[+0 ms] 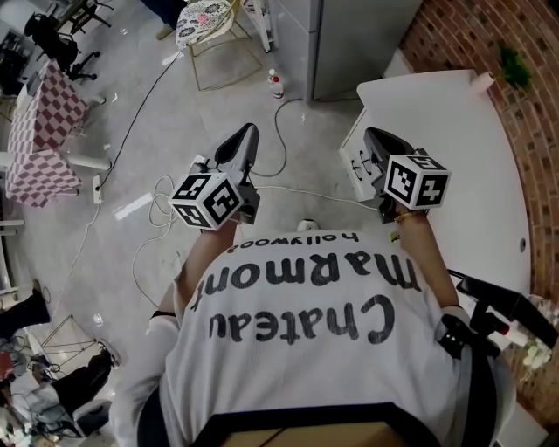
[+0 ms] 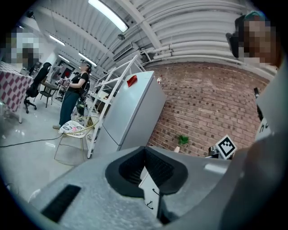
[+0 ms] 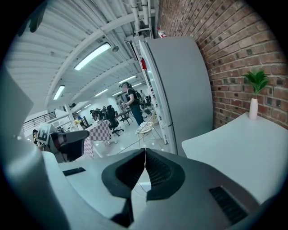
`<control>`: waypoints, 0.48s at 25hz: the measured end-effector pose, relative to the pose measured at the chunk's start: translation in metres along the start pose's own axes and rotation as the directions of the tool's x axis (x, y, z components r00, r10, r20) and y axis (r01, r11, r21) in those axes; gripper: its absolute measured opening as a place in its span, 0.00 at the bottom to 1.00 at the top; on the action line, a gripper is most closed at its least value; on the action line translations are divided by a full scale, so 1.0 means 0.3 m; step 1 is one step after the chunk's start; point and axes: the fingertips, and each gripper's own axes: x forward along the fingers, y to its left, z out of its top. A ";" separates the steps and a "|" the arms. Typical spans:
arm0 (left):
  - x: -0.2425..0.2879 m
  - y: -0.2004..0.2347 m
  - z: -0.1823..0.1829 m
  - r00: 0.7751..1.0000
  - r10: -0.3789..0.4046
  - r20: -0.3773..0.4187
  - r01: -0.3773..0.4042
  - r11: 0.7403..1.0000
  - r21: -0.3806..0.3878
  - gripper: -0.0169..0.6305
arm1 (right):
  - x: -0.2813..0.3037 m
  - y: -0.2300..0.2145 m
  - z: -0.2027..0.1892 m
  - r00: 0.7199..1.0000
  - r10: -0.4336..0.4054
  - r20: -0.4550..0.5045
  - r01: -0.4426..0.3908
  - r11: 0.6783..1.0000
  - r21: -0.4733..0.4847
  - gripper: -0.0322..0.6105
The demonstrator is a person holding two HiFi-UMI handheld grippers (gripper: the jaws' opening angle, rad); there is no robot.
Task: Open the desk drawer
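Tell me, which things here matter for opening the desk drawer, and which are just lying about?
For the job:
white desk
drawer stack at its front
left claw and right claw, both shut and empty

Just lying about:
grey fridge
cushioned chair
bottle on the floor
potted plant
checked table

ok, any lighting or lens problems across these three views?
Head view: even, soft light, no hard shadows; the white curved desk is bright yet keeps its edges. Left gripper view: heavy fisheye, black corners, the red brick wall bows, the ceiling strip light clips to white. Right gripper view: same fisheye and vignette, another ceiling tube clips, the green plant is in focus.
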 end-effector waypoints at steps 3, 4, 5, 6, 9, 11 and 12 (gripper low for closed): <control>0.046 0.020 -0.017 1.000 -0.005 -0.029 0.005 1.000 0.004 0.05 | 0.052 0.010 -0.046 0.999 0.001 -0.032 0.000 1.000 0.020 0.07; 0.063 0.025 -0.032 0.999 -0.013 -0.046 0.013 1.000 0.007 0.05 | 0.075 0.010 -0.062 0.999 -0.004 -0.043 0.006 0.999 0.035 0.07; 0.077 0.029 -0.052 0.998 -0.023 -0.066 0.024 1.000 0.010 0.05 | 0.100 0.011 -0.081 0.998 -0.010 -0.054 0.013 0.999 0.052 0.07; 0.090 0.034 -0.073 0.996 -0.036 -0.085 0.037 0.999 0.011 0.05 | 0.125 0.018 -0.102 0.998 -0.016 -0.067 0.021 0.997 0.068 0.07; 0.108 0.069 -0.121 0.990 -0.077 -0.120 0.075 0.997 -0.020 0.05 | 0.197 0.065 -0.176 0.992 -0.049 -0.118 0.057 0.996 0.062 0.07; 0.121 0.105 -0.151 0.986 -0.101 -0.136 0.094 0.994 -0.061 0.05 | 0.235 0.089 -0.219 0.986 -0.089 -0.141 0.092 0.996 0.020 0.07; 0.131 0.121 -0.172 0.982 -0.115 -0.148 0.104 0.991 -0.079 0.05 | 0.251 0.094 -0.238 0.984 -0.102 -0.146 0.104 0.994 0.010 0.07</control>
